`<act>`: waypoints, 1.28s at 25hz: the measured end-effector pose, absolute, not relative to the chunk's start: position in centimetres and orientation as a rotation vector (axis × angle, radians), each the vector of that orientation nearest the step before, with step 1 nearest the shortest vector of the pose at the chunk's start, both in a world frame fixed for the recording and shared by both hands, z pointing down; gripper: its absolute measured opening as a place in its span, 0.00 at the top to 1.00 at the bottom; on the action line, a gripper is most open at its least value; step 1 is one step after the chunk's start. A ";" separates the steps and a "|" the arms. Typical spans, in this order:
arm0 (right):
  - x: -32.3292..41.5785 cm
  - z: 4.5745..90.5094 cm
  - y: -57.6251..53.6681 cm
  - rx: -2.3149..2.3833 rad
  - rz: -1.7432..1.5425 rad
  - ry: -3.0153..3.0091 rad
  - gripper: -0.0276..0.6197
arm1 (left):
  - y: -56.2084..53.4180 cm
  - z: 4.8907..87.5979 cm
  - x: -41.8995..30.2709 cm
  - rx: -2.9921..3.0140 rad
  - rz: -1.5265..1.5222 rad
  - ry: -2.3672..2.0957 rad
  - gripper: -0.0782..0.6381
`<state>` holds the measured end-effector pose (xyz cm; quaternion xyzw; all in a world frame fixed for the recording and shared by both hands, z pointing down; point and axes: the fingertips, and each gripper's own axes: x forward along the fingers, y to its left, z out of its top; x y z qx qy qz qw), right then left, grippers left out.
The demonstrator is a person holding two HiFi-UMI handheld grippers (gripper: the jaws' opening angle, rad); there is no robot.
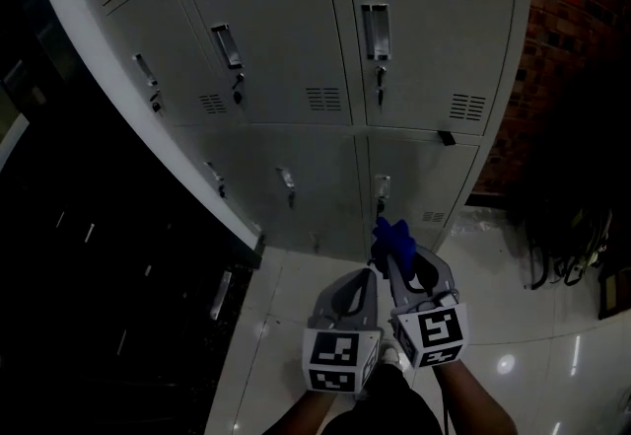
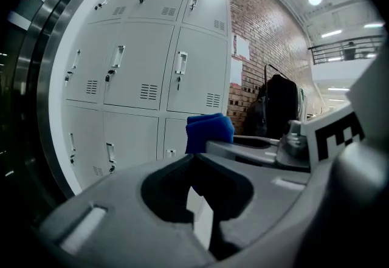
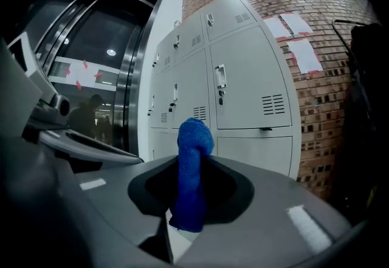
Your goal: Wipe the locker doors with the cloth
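A bank of grey locker doors (image 1: 296,48) with handles and vents fills the upper middle of the head view, and stands ahead in the left gripper view (image 2: 140,66) and the right gripper view (image 3: 243,78). My right gripper (image 1: 394,260) is shut on a blue cloth (image 1: 392,238), which sticks up from its jaws (image 3: 193,163) in a folded roll (image 3: 191,169). It is held short of the lower lockers, apart from them. My left gripper (image 1: 371,275) sits close beside it on the left, jaws together with nothing between them (image 2: 194,163). The cloth (image 2: 208,132) shows past it.
A brick wall (image 1: 562,58) with taped papers (image 3: 295,36) borders the lockers on the right. A dark bag (image 2: 276,106) and cables (image 1: 567,246) sit at its foot. A dark steel-framed lift entrance (image 1: 99,226) lies left. Glossy white floor tiles (image 1: 532,344) are below.
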<state>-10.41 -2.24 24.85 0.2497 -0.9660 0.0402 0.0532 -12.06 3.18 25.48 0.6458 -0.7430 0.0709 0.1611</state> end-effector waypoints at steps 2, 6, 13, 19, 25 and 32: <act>-12.5 25.2 -4.9 0.763 0.111 -2.954 0.83 | 0.6 25.8 -13.6 1.865 0.225 -2.135 0.89; -16.0 25.9 -10.4 0.782 0.083 -2.980 0.83 | -4.5 26.1 -16.7 1.861 0.210 -2.160 0.89; -20.6 27.3 -16.0 0.807 0.050 -3.026 0.83 | -8.2 27.4 -20.2 1.835 0.220 -2.173 0.89; -23.6 28.3 -18.3 0.835 0.032 -3.017 0.83 | -9.8 29.1 -22.1 1.862 0.194 -2.119 0.89; -22.7 28.9 -20.1 0.929 0.021 -2.981 0.83 | -10.9 30.2 -23.5 1.910 0.176 -2.047 0.89; -16.5 28.9 -23.1 1.131 -0.017 -2.931 0.83 | -13.5 30.4 -22.5 1.993 0.188 -2.015 0.89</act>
